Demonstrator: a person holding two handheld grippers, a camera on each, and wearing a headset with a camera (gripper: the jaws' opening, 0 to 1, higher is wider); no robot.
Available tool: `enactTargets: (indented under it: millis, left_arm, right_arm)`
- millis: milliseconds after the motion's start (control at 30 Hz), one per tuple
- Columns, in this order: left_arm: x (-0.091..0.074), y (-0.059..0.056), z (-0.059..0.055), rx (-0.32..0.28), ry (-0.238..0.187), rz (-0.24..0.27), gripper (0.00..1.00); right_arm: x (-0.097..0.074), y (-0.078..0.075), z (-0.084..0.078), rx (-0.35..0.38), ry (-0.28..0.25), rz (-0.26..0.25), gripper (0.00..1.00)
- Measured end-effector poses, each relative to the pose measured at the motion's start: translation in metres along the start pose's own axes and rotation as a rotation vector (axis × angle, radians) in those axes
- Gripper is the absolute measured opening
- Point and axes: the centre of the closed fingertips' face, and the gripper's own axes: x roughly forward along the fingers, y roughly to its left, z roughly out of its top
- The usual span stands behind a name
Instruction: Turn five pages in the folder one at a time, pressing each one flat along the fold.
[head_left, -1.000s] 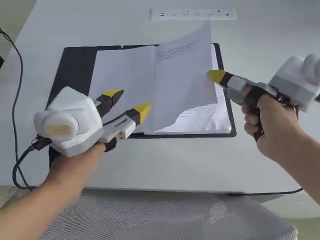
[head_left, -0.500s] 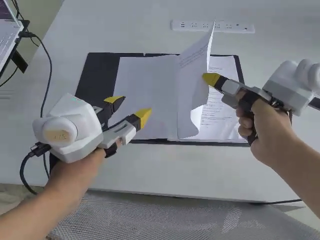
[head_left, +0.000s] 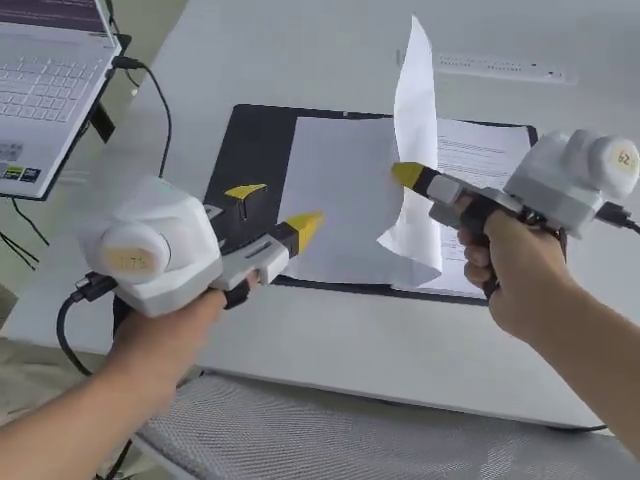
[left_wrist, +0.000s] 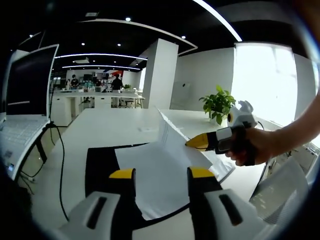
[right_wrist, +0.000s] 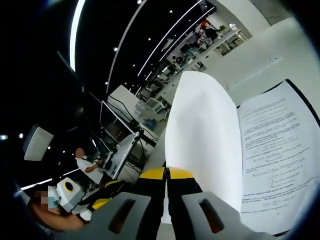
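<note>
- Head view: the bench (head_left: 250, 50) bears the folder (head_left: 250, 150) close to its near edge, where both hands can reach it.
- The folder lies open and flat, with a blank sheet on its left half and printed text showing on the right.
- The page (head_left: 415, 110) stands nearly upright above the fold, its lower corner curling. I judge it mid-turn, lifted high so it can swing over to the left without creasing.
- The right gripper (head_left: 400, 173) holds that page. In the right gripper view its fingers (right_wrist: 152, 175) are pinched together with the sheet's edge between them.
- The left gripper (head_left: 277, 208) hovers over the folder's near left corner, fingers spread and holding nothing. It is probably kept free to press the page flat along the fold once it lands.
</note>
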Motion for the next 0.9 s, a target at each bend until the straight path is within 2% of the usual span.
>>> enactTargets:
  millis: [300,500,533,600,667,700,767,833,900]
  left_arm:
    - [-0.025,0.034,-0.012,-0.001,0.037,0.04,0.39]
    - [-0.035,0.043,-0.025,-0.009,0.062,0.045,0.39]
    - [-0.037,0.044,-0.028,-0.007,0.066,0.044,0.39]
    - [-0.039,0.046,-0.031,-0.012,0.071,0.043,0.39]
    - [-0.041,0.048,-0.033,-0.014,0.072,0.044,0.39]
    - [-0.042,0.05,-0.036,-0.015,0.081,0.045,0.38]
    - [-0.043,0.052,-0.039,-0.025,0.082,0.044,0.38]
    - [-0.044,0.054,-0.043,-0.018,0.098,0.046,0.38]
    - [-0.045,0.057,-0.045,-0.024,0.097,0.044,0.38]
  right_arm:
    - [0.031,-0.002,-0.038,0.002,0.08,-0.026,0.0]
    - [0.048,-0.002,-0.056,-0.003,0.128,-0.063,0.0]
    - [0.052,0.001,-0.058,0.005,0.128,-0.052,0.0]
    - [0.057,-0.001,-0.065,-0.015,0.158,-0.079,0.0]
    - [0.063,0.003,-0.068,0.002,0.159,-0.066,0.0]
    - [0.067,0.001,-0.073,-0.014,0.178,-0.086,0.0]
    - [0.073,0.002,-0.079,0.006,0.185,-0.074,0.0]
    - [0.078,0.0,-0.085,-0.011,0.202,-0.087,0.0]
    - [0.082,-0.002,-0.092,0.01,0.217,-0.089,0.0]
